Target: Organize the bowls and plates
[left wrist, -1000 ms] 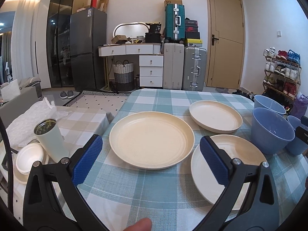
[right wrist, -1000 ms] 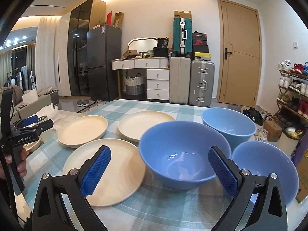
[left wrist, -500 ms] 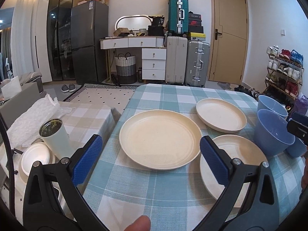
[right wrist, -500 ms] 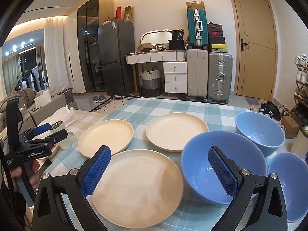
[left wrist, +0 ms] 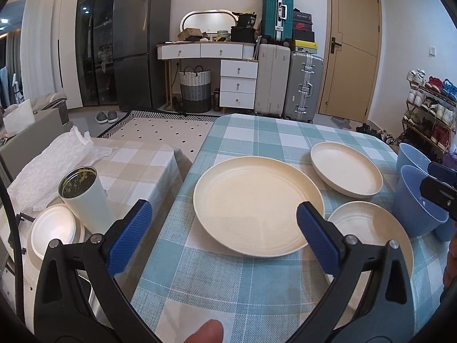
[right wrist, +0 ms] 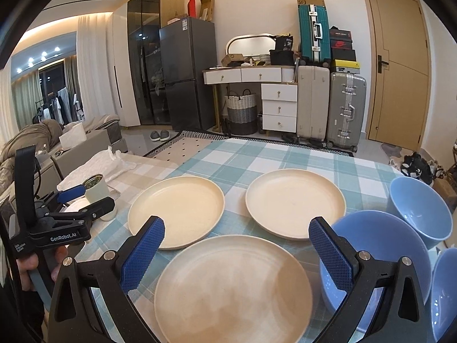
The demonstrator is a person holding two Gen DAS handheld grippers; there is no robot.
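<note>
The right gripper point(right wrist: 235, 250) hovers with its jaws spread wide and holds nothing; between its blue pads point(right wrist: 144, 253) lies the nearest cream plate point(right wrist: 232, 288), flat on the checked tablecloth point(right wrist: 251, 157). Just to the right of this plate stands a blue bowl point(right wrist: 382, 245), partly behind the right finger, and a second blue bowl point(right wrist: 444, 291) shows at the lower right edge. The left gripper point(left wrist: 224, 234) is also wide open and empty, above the left part of the table. A fingertip point(left wrist: 205, 332) of the person shows at the bottom edge of the left wrist view. In the right wrist view this left gripper point(right wrist: 82, 200) appears at the left side, held by a hand point(right wrist: 31, 265).

Further back, the left cream plate point(left wrist: 258, 208) lies in front of the left gripper, with its edge very near the nearest plate; I cannot tell if they touch. Behind it to the right lies the far cream plate point(right wrist: 295, 203), apart from the others. A third blue bowl point(right wrist: 420, 208) stands upright at the right table edge.

On a lower side table with a beige checked cloth point(left wrist: 137, 168) stand a white cup point(left wrist: 85, 200), white dishes point(left wrist: 54, 234) and bubble wrap point(left wrist: 54, 165). Against the far wall are a grey fridge point(right wrist: 185, 74), a white drawer unit point(right wrist: 278, 108), suitcases point(right wrist: 345, 105) and a wooden door point(right wrist: 400, 68).
</note>
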